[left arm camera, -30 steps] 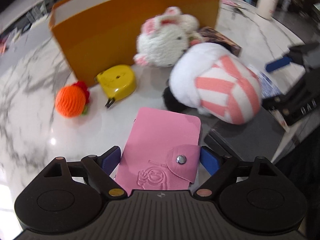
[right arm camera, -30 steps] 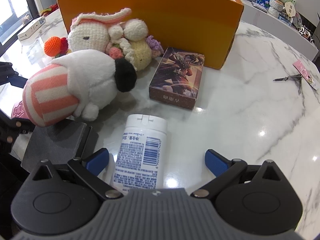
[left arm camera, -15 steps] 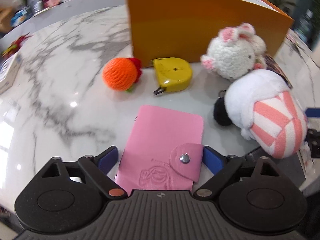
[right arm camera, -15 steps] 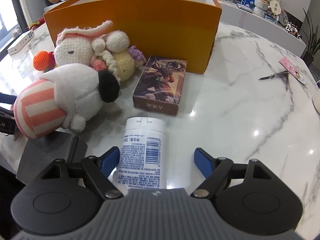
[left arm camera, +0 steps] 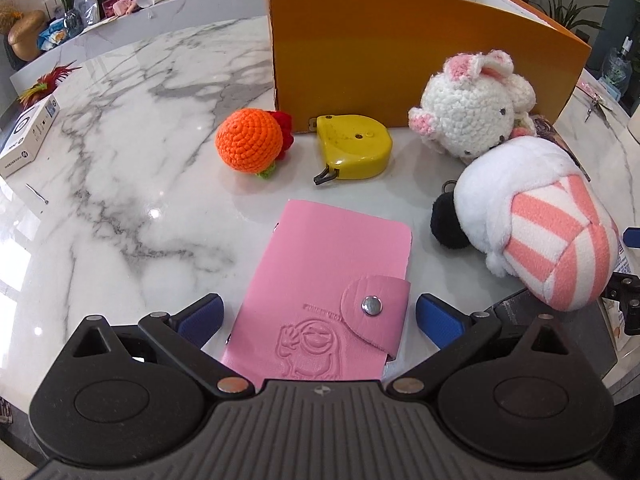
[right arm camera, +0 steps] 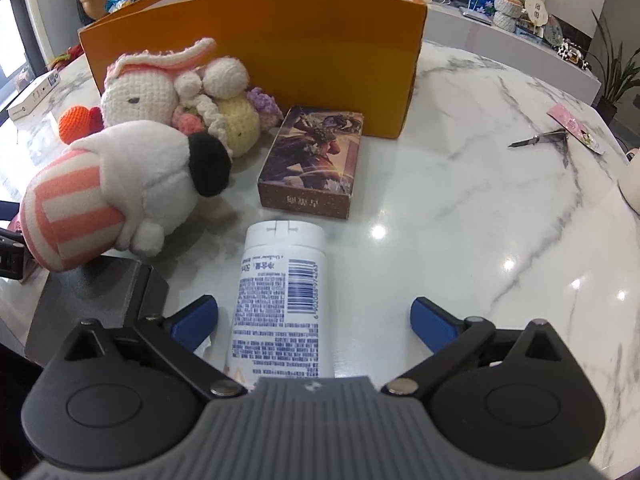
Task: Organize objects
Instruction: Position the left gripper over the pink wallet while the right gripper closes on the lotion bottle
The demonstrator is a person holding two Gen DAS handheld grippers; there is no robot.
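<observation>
A pink snap wallet [left arm camera: 328, 292] lies on the marble table between the open fingers of my left gripper [left arm camera: 319, 318]; neither pad touches it. A white bottle [right arm camera: 282, 300] lies on its side between the open fingers of my right gripper [right arm camera: 314, 320], close to the left pad. An orange box [left arm camera: 400, 60] stands at the back; it also shows in the right wrist view [right arm camera: 256, 48]. In front of it lie an orange knitted ball [left arm camera: 248, 140], a yellow tape measure [left arm camera: 354, 148], a crocheted bunny [left arm camera: 468, 112], a striped plush dog [left arm camera: 532, 232] and a picture card box [right arm camera: 316, 160].
A dark flat block [right arm camera: 96, 312] sits at the table's near edge beside the plush dog. A white carton [left arm camera: 28, 136] lies at the far left. Small metal tools and a pink tag [right arm camera: 560, 136] lie at the right. The table edge curves close on both sides.
The left gripper has swung left and drawn back, so the box and toys now sit further right. The right gripper has drawn back slightly and its jaws stand a little wider around the bottle.
</observation>
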